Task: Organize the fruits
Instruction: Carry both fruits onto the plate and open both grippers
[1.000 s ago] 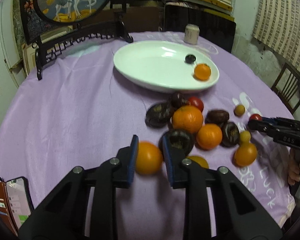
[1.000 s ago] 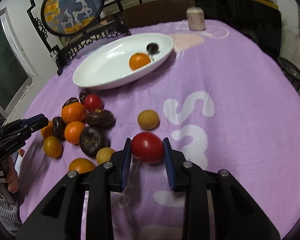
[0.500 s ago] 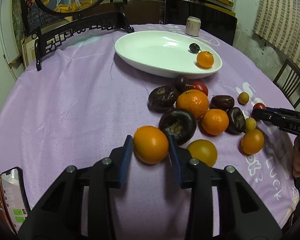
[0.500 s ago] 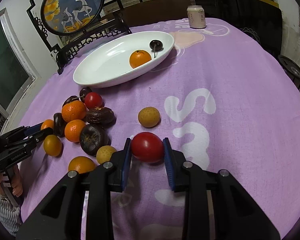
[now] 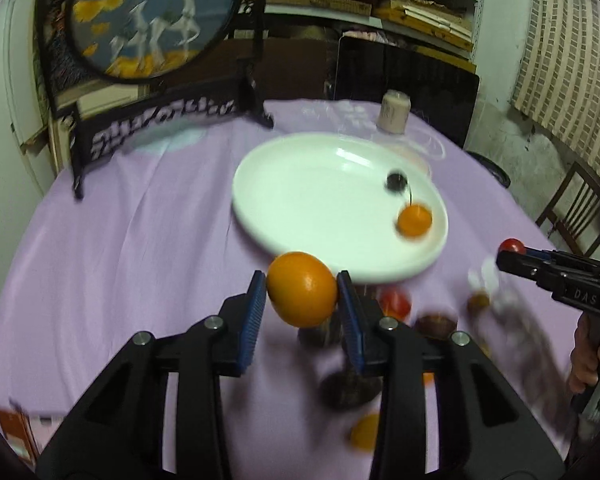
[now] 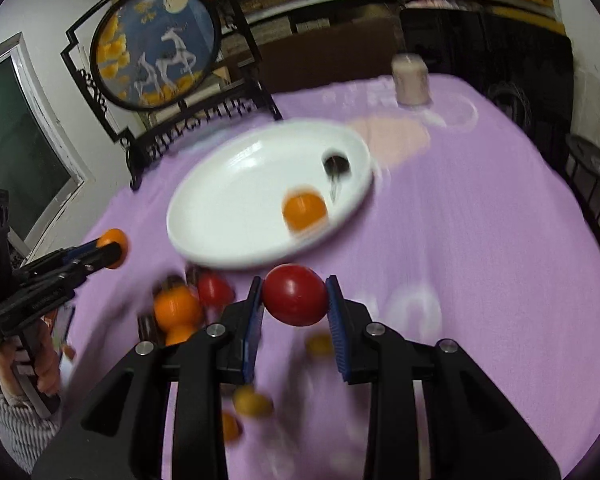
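Observation:
My left gripper (image 5: 302,294) is shut on an orange (image 5: 302,289) and holds it in the air just in front of the white oval plate (image 5: 300,200). In the right wrist view my right gripper (image 6: 295,298) is shut on a red fruit (image 6: 295,295), also raised, near the plate's (image 6: 228,200) front rim. A small orange (image 5: 415,220) and a dark stemmed fruit (image 5: 397,181) lie on the plate. The remaining fruits (image 5: 396,302) sit blurred on the purple cloth under the fingers. Each gripper shows at the edge of the other's view.
A round painted screen on a black stand (image 5: 152,20) rises behind the plate, with a can (image 5: 394,114) at the table's far side. A phone (image 5: 16,432) lies at the near left edge. A wooden chair (image 5: 572,208) stands to the right, and a hand (image 5: 588,356) holds the right gripper.
Both grippers have risen off the cloth with their fruit and moved toward the plate. The fruit pile now lies below the fingers. The left jaws closed on the orange first.

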### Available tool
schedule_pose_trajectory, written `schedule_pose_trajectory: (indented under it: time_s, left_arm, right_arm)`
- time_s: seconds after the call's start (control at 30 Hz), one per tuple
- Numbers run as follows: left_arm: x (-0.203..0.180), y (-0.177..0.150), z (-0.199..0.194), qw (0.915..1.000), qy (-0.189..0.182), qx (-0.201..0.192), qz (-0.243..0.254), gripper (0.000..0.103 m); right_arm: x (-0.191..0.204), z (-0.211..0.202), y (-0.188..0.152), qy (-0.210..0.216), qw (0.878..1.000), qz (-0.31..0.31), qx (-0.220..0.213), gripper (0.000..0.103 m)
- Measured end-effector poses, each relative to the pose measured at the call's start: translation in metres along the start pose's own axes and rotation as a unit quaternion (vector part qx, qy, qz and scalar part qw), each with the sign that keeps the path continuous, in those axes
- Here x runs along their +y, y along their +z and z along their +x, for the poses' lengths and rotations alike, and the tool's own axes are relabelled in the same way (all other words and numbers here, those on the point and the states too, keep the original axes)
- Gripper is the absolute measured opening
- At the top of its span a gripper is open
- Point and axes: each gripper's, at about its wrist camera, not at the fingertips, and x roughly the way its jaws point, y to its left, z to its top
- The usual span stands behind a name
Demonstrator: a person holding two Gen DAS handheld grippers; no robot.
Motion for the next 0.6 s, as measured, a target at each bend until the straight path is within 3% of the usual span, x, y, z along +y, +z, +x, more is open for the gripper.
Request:
schedule_pose_trajectory:
  time_s: [0.13, 0.3, 0.47, 0.53, 0.6]
  left_arm:
    - [-0.010, 0.026, 0.042, 0.9999, 0.003, 0.014, 0.002, 0.037]
    - [-0.005, 0.026, 0.082, 0.9989, 0.000, 0.046, -0.011, 0.038]
    - [0.002, 0.023, 0.082, 0.9990, 0.001, 0.040, -0.017, 0.052]
    - [0.000, 0.020, 0.075, 0.9994, 0.005, 0.032, -0.015, 0.064]
    - [-0.003, 0.015, 0.068, 0.9996, 0.017, 0.024, -0.004, 0.068]
  right_arm:
    - [0.003, 0.041, 0.026, 0.008, 1.000, 0.013, 0.014, 0.031]
    - [0.004, 0.077, 0.036, 0.046, 0.998, 0.036, 0.037, 0.033]
    - [0.000, 0.074, 0.033, 0.066, 0.997, 0.038, 0.024, 0.043]
    - [-0.001, 0.068, 0.031, 0.062, 0.997, 0.038, 0.019, 0.044]
    - [0.001, 0.062, 0.027, 0.058, 0.998, 0.031, 0.015, 0.044]
